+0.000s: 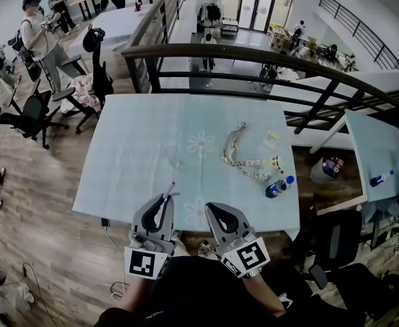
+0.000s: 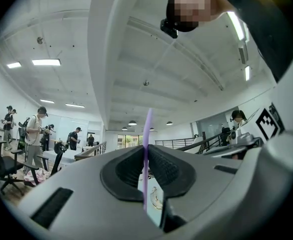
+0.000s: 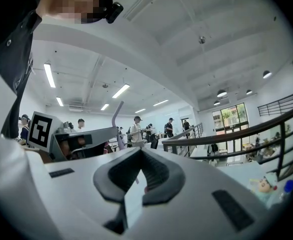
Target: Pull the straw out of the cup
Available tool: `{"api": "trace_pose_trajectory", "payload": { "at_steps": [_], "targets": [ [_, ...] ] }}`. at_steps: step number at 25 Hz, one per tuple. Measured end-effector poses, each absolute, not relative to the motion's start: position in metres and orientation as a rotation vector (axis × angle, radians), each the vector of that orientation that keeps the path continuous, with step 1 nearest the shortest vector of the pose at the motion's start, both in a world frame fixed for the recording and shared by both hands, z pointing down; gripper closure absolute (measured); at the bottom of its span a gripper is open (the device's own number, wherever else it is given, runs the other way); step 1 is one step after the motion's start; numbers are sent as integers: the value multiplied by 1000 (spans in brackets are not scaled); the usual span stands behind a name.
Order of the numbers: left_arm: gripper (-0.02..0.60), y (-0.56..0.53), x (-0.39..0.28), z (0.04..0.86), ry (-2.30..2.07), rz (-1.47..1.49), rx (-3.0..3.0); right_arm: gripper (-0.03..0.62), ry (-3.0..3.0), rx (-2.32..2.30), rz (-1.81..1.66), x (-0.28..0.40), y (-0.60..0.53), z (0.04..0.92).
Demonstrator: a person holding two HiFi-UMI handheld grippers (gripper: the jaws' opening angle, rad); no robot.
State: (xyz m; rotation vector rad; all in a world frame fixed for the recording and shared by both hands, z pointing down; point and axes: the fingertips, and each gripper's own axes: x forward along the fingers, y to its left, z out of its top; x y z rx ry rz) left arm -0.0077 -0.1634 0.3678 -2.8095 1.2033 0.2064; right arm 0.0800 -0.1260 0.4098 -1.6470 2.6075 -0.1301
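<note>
The left gripper [image 1: 166, 199] [image 2: 146, 153], over the table's [image 1: 128, 148] near edge, has its jaws narrowed onto the thin purple straw [image 1: 170, 188] [image 2: 147, 129]. The straw is pinched between the pads and sticks out past the jaw tips, clear of the cup [image 1: 173, 157]. The clear cup stands farther out on the table, apart from the straw's tip. Just to the right, the right gripper [image 1: 210, 210] [image 3: 143, 151] has its jaws together with nothing between them.

you stand at a pale-clothed table [image 1: 131, 155] on wood plank floor [image 1: 43, 230], mid-frame. a dark railing [image 1: 267, 56] curves across the upper frame; black office chairs [image 1: 28, 118] sit upper left. ceiling strip lights [image 2: 45, 62] lit; glazed doors [image 1: 254, 9] top centre.
</note>
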Motion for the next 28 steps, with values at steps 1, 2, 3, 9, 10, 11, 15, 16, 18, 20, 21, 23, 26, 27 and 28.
{"api": "trace_pose_trajectory", "payload": {
  "at_steps": [1,2,3,9,10,11,15,16,18,20,21,23,26,27,28],
  "targets": [
    [545,-158,-8,369,1214,206,-2807,588,2613,-1636,-129,80,-123,410],
    [545,-153,-9,368,1225,212,-2799,588,2619,-1624,-127,81,-120,410],
    [545,-149,-9,369,1240,212,-2793,588,2626,-1611,-124,81,-118,410],
    [545,-125,-15,375,1329,191,-2768,588,2660,-1534,-116,79,-108,409],
    [545,-121,-16,375,1346,186,-2761,588,2666,-1522,-117,79,-107,409],
    [545,-118,-18,377,1369,180,-2751,588,2673,-1509,-116,78,-105,410],
    [545,-107,-28,379,1437,189,-2725,588,2708,-1449,-111,69,-101,412],
    [545,-104,-30,379,1447,194,-2721,588,2718,-1434,-110,66,-100,411],
    [545,-99,-35,383,1469,180,-2721,588,2737,-1402,-108,60,-98,411],
    [545,-94,-38,391,1483,158,-2722,588,2758,-1371,-104,54,-97,410],
    [545,-92,-40,393,1492,158,-2716,588,2768,-1357,-103,52,-97,410],
    [545,-91,-44,391,1516,170,-2697,588,2788,-1330,-104,47,-96,412],
    [545,-87,-53,396,1552,172,-2678,588,2815,-1288,-106,38,-94,418],
    [545,-86,-56,396,1563,170,-2672,588,2823,-1274,-104,34,-93,418],
    [545,-86,-59,396,1572,166,-2667,588,2830,-1263,-101,31,-92,418]
  ]
}}
